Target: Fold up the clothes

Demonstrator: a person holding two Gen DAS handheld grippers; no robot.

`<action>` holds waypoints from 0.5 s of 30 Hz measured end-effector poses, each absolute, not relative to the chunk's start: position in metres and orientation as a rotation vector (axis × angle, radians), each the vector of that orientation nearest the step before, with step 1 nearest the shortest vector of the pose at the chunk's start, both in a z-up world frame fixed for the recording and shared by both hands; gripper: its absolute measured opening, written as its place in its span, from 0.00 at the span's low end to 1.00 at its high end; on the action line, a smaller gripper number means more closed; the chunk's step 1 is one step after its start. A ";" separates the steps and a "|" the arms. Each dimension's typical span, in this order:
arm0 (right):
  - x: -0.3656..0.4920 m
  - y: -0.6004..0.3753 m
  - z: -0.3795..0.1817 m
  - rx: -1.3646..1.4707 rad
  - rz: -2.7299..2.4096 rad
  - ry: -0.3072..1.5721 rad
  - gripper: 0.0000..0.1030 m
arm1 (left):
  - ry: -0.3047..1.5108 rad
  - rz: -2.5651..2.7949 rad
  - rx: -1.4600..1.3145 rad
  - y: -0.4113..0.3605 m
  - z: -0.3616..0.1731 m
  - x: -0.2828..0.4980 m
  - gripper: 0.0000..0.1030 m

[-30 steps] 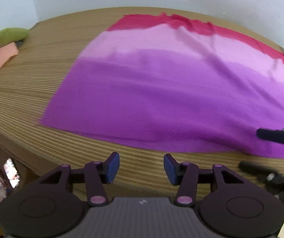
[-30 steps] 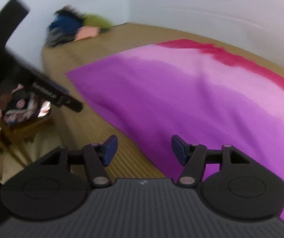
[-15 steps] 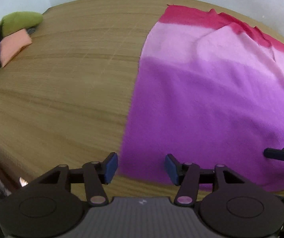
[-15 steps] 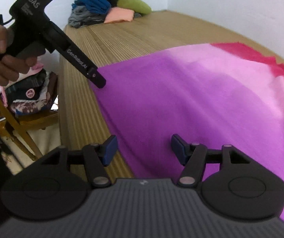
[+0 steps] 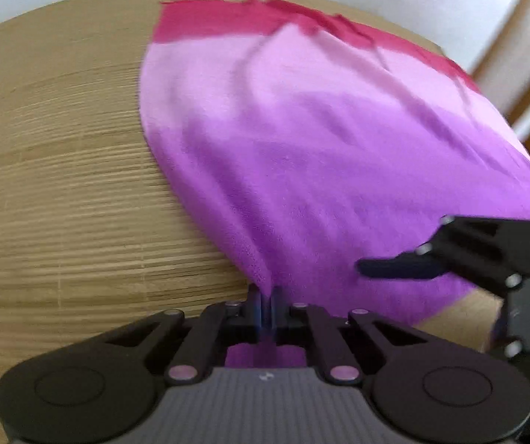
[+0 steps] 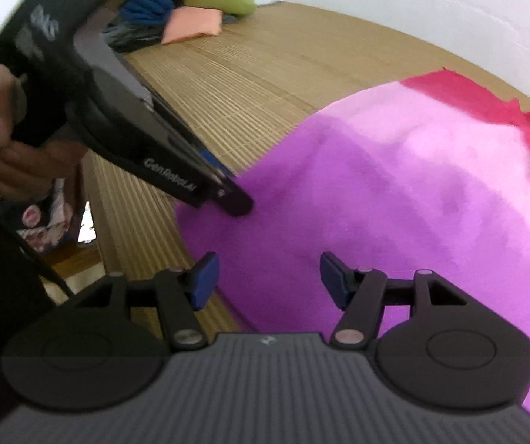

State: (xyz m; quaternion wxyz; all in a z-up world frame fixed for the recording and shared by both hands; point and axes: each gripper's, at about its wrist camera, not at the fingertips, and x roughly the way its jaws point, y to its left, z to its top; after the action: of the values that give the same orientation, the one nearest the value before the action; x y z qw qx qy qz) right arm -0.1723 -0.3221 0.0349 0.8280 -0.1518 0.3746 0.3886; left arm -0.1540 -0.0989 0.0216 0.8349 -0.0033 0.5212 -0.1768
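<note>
A wide bench [image 6: 265, 85] with a ribbed, bamboo-like wooden top runs up to a plain white wall [image 6: 431, 7]. In its far corner sits a heap of other clothes: a green bundle [image 6: 220, 0], a peach folded piece [image 6: 193, 27] just beside it, something blue [image 6: 150, 5] behind and a grey piece underneath. Past the bench's near edge, lower down, lies a patterned fabric [image 6: 44, 222] on what looks like a wooden chair, partly hidden. Pale wooden framing [image 5: 524, 74] stands off beyond the far right end.
</note>
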 end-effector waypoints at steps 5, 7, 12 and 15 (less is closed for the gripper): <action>-0.190 -0.279 0.026 -0.311 0.697 0.775 0.59 | 1.113 -0.432 0.019 -0.072 0.022 -0.151 0.04; -0.186 -0.270 0.028 -0.257 0.641 0.790 0.34 | 1.116 -0.421 0.049 -0.063 0.021 -0.153 0.04; -0.187 -0.241 0.036 -0.207 0.715 0.875 0.08 | 1.135 -0.425 0.078 -0.024 0.026 -0.165 0.12; -0.198 -0.229 0.044 -0.275 0.734 0.861 0.11 | 1.121 -0.410 0.094 0.000 0.035 -0.164 0.19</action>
State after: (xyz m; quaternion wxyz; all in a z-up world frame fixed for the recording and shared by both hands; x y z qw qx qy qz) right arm -0.1977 -0.2291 0.0440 0.8352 -0.1298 0.4066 0.3468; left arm -0.1640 0.0000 0.0346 0.8262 0.0443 0.5276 -0.1928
